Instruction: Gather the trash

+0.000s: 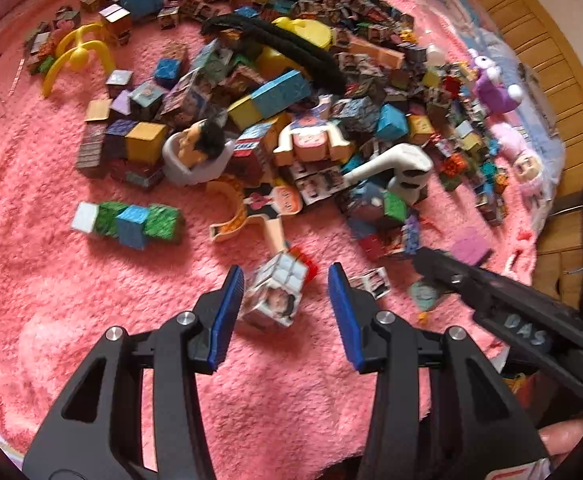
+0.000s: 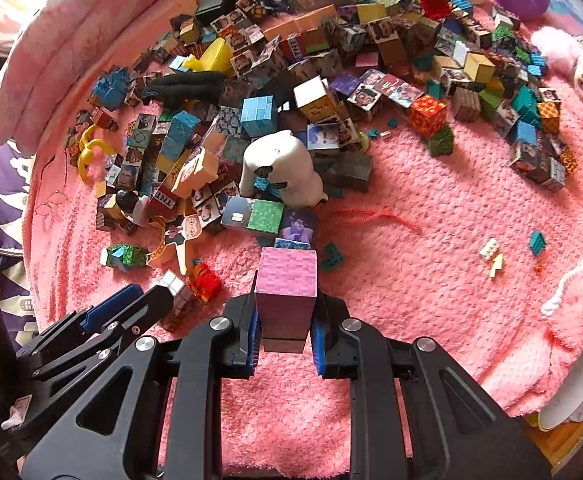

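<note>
While the right gripper (image 2: 284,330) is clamped on a pink paper cube (image 2: 287,280), lifted clear of the pink fleece blanket (image 2: 431,288), the left gripper (image 1: 285,312) stands with its blue pads (image 1: 227,312) apart around a white picture cube (image 1: 277,292) with a printed face. That cube sits between the pads, nearer the left one; whether it touches is too blurred to tell. The spread looks meant to straddle the cube before closing.

In the right wrist view the pink cube is held by its side faces, at twelve o'clock from the pads, its top face outward. A darker block seems to sit under it, so its long axis would run along the fingers.

The main heap of paper cubes (image 1: 331,80) lies from ten to two o'clock in the left wrist view, with a white earbud-shaped toy (image 1: 395,164) at one o'clock. Both picks, I judge, are strays from its near edge.
</note>
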`<state>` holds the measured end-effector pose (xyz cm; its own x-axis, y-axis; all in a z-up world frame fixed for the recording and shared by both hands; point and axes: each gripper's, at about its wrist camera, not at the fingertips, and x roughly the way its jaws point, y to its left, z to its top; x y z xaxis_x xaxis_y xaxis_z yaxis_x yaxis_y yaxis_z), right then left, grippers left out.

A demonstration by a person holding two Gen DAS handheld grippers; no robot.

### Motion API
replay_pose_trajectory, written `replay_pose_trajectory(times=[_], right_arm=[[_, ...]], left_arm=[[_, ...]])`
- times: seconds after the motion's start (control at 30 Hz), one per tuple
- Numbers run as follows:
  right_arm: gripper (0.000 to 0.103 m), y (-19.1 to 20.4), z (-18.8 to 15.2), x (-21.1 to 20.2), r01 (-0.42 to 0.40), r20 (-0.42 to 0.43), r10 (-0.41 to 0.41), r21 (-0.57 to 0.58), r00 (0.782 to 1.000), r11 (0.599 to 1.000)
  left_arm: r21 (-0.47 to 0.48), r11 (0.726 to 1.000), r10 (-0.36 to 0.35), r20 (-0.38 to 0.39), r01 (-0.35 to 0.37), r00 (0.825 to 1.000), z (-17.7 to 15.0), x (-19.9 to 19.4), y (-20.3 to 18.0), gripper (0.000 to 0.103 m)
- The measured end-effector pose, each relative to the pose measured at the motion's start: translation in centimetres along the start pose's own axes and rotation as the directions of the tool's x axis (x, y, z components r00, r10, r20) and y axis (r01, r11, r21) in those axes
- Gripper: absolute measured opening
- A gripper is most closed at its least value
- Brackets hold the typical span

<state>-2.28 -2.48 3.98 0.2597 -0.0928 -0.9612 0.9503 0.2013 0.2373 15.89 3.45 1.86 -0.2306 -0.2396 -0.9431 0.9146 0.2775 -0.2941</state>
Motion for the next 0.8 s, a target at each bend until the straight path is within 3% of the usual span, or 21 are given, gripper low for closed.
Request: replay_pose_trajectory(times=[0.2, 0.4, 0.47, 0.8], right_arm=[[0.018, -1.5, -0.6, -0.2, 0.040, -0.015, -0.039, 0.042, 0.999, 0.998], [0.026, -2.5, -1.5, 0.9, 0.038, -0.074, -0.031, 0.095, 0.997, 0.995], [0.034, -2.6, -1.6, 0.9, 0.052, -0.074, -0.045, 0.098, 0.996, 0.994], [0.042, -3.7, -2.1, 1.5, 0.081, -0.106, -0.068, 0.127, 0.992, 0.989]], left_arm=[[-0.060, 0.996, 0.065, -0.006, -0.065, 0.998, -0.5, -0.2, 1.2, 0.044], [0.045, 0.997, 0.062, -0.068, -0.059, 0.996, -1.1, 1.2, -0.5, 0.063], [0.050, 0.998, 0.052, -0.074, -0.048, 0.996, -1.1, 1.4, -0.6, 0.066], [0.079, 0.995, 0.068, -0.090, -0.061, 0.994, -0.8, 2.6, -0.6, 0.068]])
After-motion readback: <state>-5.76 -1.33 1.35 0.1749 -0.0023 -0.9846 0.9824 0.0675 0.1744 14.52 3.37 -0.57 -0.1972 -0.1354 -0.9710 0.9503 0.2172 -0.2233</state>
